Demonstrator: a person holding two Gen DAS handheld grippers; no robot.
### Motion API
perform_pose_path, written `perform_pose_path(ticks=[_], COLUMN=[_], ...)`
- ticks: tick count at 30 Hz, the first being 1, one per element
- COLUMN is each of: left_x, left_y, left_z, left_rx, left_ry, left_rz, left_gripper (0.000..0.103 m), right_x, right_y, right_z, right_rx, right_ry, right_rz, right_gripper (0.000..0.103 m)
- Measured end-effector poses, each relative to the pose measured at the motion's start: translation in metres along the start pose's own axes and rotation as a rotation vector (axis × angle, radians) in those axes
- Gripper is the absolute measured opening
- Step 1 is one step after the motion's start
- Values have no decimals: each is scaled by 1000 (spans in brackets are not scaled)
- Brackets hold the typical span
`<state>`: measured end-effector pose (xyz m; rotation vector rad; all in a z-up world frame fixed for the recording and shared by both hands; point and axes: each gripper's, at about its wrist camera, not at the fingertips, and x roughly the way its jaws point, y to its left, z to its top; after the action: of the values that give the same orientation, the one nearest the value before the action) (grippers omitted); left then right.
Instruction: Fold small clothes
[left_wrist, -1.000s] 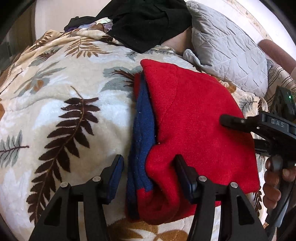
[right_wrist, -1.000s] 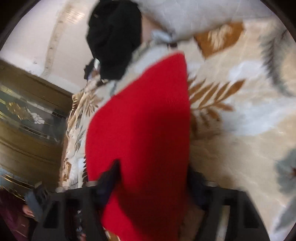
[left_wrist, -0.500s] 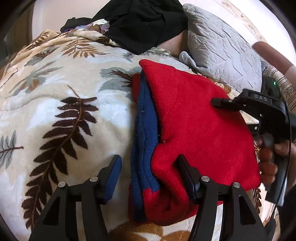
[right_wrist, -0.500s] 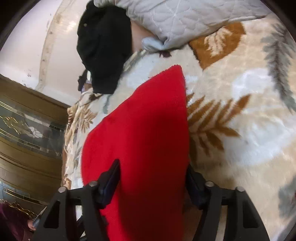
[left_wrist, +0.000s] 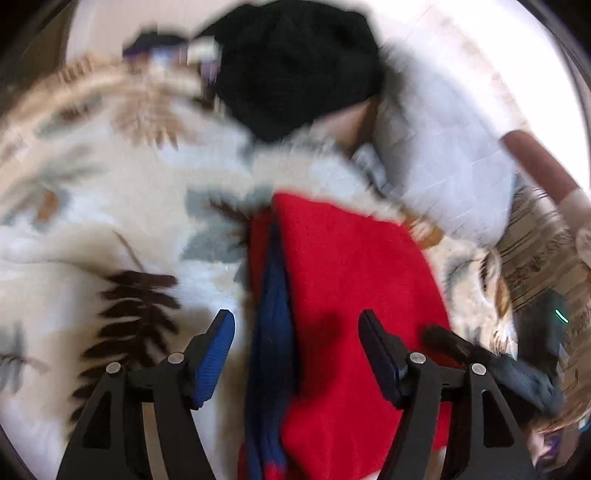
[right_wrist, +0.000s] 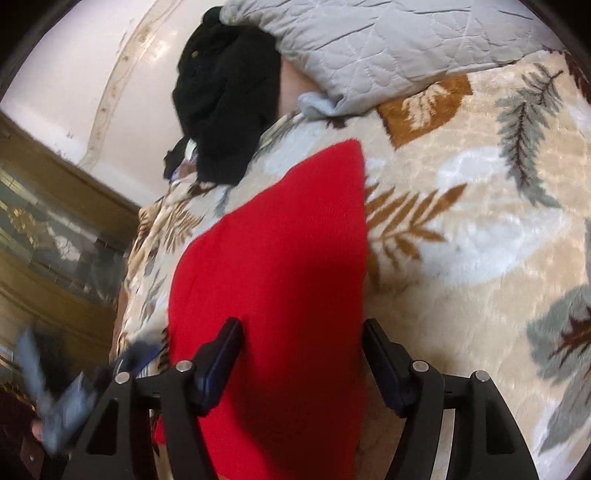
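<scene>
Right wrist | red sweater (right_wrist: 273, 266) under released, just-widened jaws | black clothes (right_wrist: 225, 96), grey pillow (right_wrist: 388, 44) beyond on blanket (right_wrist: 480, 229)

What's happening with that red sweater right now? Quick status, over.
Left gripper open, right gripper just opened; neither gripping. Red sweater lies folded on the leaf-print blanket. Black clothes and grey pillow beyond, clear.

Matt knit red garment (right_wrist: 273, 258) (woolly) on plush blanket (right_wrist: 461, 240).

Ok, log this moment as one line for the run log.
task: fold small clothes | left gripper: open, jaws just opening, over sweater | right gripper: open, jaws just opening, sweater between, released | sweater: folded, flat on blanket
</scene>
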<state>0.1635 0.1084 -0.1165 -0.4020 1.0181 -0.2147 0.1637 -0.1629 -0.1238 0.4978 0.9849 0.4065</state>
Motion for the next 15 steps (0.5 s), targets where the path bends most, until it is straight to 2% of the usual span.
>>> perform_pose_path(ticks=[1, 2, 3, 4, 8, 11, 12, 13, 14, 15], left_x=[26, 31, 29, 22, 14, -3, -12, -20, -19, -11], left_y=[13, 23, 27, 27, 12, 6, 4, 1, 0, -3], left_z=[5, 8, 10, 12, 5, 2, -2, -9, -14, -18], left_rx=[-52, -121, -152, -151, -56, -60, -47, -28, -6, 34], left_ry=[91, 104, 115, 95, 47, 18, -9, -41, -42, -15], left_rz=[-37, -128, -166, -150, -77, -69, -84, -94, -84, -45], left_gripper=[54, 45, 36, 33, 35, 49, 58, 64, 64, 54], right_x=[1, 3, 3, 2, 1, -5, -6, -7, -5, 0], right_y=[-1, -1, 0, 2, -2, -4, -4, -6, -7, -8], right_z=[-1, -4, -5, -7, -8, -12, -13, -15, -16, -16], right_rx=[2, 5, -2, -25, -24, -11, -14, -12, -6, 1], right_ry=[10, 21, 25, 18, 22, 20, 19, 18, 20, 34], right_rz=[0, 5, 11, 8, 18, 38, 38, 44, 50, 53], right_gripper=[71, 71, 71, 71, 71, 71, 71, 71, 72, 72])
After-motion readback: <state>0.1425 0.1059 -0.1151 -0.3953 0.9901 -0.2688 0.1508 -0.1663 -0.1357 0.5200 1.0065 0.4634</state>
